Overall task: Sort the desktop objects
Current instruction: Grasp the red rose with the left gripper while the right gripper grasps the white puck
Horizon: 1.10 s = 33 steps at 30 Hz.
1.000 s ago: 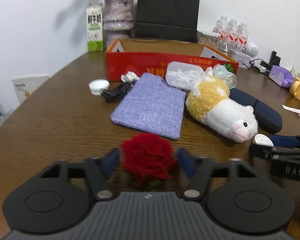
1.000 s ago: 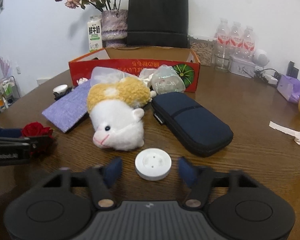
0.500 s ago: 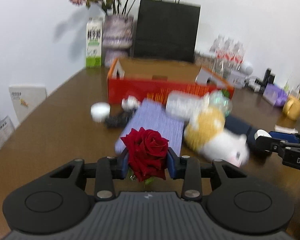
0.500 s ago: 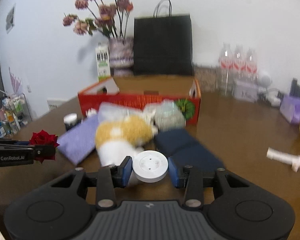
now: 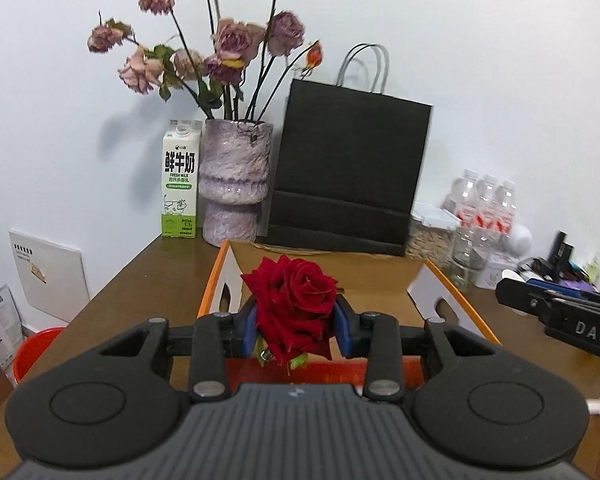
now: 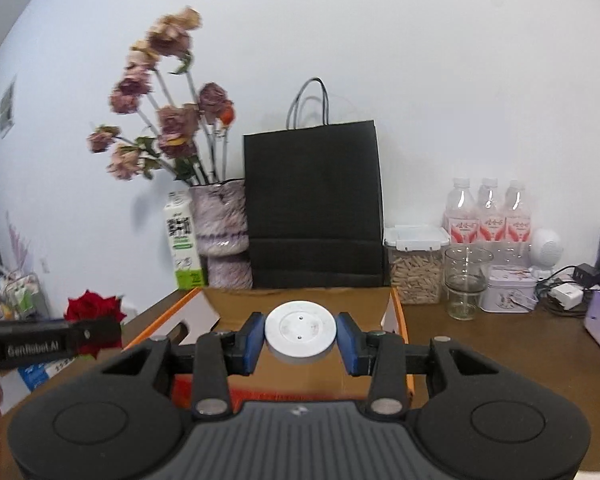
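Observation:
My left gripper (image 5: pixel 296 330) is shut on a red rose (image 5: pixel 294 306) and holds it in the air over the near edge of the open red cardboard box (image 5: pixel 432 280). My right gripper (image 6: pixel 300 338) is shut on a white round disc (image 6: pixel 301 330) and holds it above the same box (image 6: pixel 398 312). The left gripper and its rose (image 6: pixel 94 312) also show at the left of the right wrist view. The right gripper's side shows at the right of the left wrist view (image 5: pixel 560 316).
Behind the box stand a black paper bag (image 5: pixel 348 172), a purple vase of dried flowers (image 5: pixel 234 184) and a milk carton (image 5: pixel 180 184). Water bottles (image 6: pixel 488 216), a food container (image 6: pixel 414 268), glass jars (image 6: pixel 464 284) and cables stand at the right on the brown table (image 6: pixel 500 344).
Both grippers closed on their objects, the rose and the disc, lifted them off the table and carried them forward to above the red box. The plush toy, pouch and case have dropped out of view.

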Tool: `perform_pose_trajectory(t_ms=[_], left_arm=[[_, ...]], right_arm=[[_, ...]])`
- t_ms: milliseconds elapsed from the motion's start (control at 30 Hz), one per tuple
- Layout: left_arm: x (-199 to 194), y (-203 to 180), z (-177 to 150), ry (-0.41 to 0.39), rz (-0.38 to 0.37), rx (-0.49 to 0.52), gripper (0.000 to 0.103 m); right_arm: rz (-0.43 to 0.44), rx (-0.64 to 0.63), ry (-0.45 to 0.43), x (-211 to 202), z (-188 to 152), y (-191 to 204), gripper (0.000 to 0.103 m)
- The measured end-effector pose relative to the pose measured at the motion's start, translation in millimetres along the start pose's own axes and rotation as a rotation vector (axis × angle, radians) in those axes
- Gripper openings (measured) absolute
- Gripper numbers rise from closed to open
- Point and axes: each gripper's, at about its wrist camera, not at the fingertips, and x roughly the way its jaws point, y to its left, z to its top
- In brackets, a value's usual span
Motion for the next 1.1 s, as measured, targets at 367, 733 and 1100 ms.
perform_pose_trajectory(t_ms=[367, 733, 1100], left_arm=[[103.1, 10.8, -6.6, 0.161, 0.075, -0.035, 0.037], [145.1, 7.7, -29.1, 0.285, 0.093, 0.097, 0.037], [128.0, 6.2, -36.1, 0.330, 0.056, 0.111, 0.038]], right_arm=[[-0.094, -0.052, 0.170, 112.4, -17.8, -9.0, 0.038], [-0.054, -0.012, 0.335, 148.7, -47.8, -25.5, 0.038], [-0.033, -0.017, 0.362, 127.6, -54.7, -24.0, 0.038]])
